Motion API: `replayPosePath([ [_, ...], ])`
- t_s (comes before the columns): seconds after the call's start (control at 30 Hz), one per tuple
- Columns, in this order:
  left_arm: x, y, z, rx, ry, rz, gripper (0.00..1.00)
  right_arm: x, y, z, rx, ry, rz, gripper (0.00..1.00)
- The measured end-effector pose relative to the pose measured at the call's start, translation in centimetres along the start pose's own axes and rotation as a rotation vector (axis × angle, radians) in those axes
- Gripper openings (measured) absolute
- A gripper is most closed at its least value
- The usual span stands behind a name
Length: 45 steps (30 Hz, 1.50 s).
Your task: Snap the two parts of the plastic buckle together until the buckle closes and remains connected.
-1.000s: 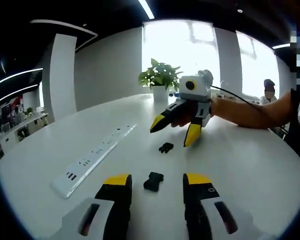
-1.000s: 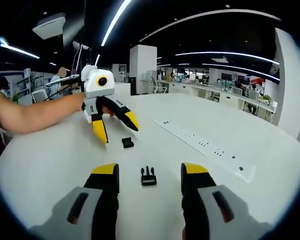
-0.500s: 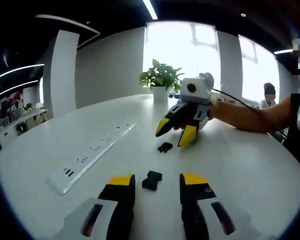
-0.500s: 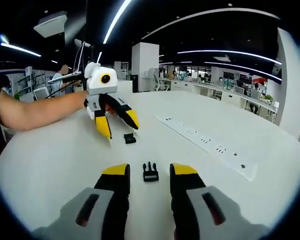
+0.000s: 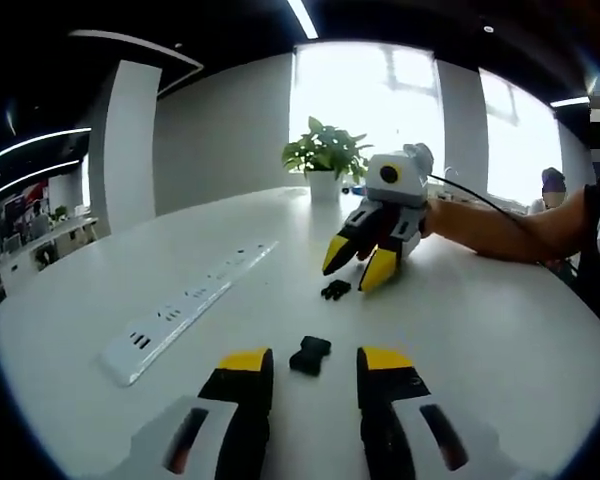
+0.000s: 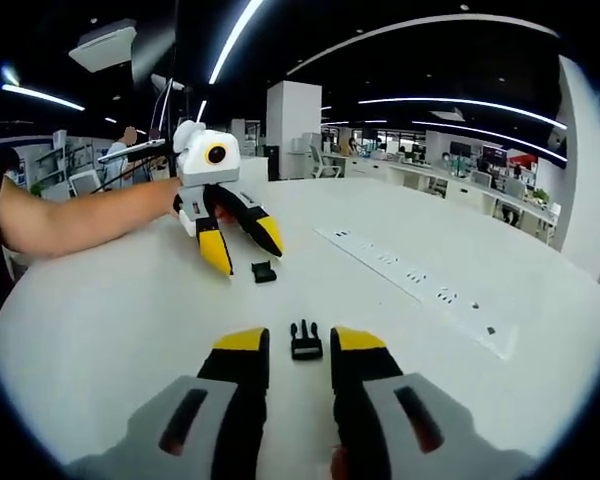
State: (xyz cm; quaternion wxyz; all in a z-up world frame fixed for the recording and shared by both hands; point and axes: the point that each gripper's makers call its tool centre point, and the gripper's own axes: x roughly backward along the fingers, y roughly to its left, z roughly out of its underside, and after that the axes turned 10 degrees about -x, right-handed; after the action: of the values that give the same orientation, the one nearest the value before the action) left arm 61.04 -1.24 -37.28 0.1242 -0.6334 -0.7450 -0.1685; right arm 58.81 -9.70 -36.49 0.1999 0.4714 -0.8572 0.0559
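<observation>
- The socket half (image 5: 310,354) of the buckle lies on the white table (image 5: 500,330) just ahead of the left gripper (image 5: 313,363), between its spread, empty jaws.
- The pronged half (image 6: 304,340) lies just ahead of the right gripper (image 6: 297,342), whose jaws stand narrowly apart, empty.
- Both halves look light, stiff and slippery; I'd pinch each by its flat sides.
- A power strip (image 5: 185,305) lies off to the side.

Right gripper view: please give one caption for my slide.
Right gripper jaws flank the pronged buckle half on the white table.

Blk jaws w/ yellow tips, grey bodies
</observation>
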Motion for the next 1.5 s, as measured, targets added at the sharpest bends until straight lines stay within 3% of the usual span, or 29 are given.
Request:
replayPosePath([
  [0.37,-0.2,-0.4,0.1,0.004,0.000,0.013,0.30,-0.5,-1.2,0.3,-0.027,0.015,-0.019,0.26],
  [0.6,-0.3,-0.6,0.1,0.008,0.001,0.024,0.27,-0.6,-0.6,0.4,-0.046,0.026,-0.054,0.26],
  [1.5,-0.4,-0.4,0.5,0.015,0.019,0.013,0.19,-0.9,-0.7,0.2,-0.034,0.013,-0.014,0.20],
])
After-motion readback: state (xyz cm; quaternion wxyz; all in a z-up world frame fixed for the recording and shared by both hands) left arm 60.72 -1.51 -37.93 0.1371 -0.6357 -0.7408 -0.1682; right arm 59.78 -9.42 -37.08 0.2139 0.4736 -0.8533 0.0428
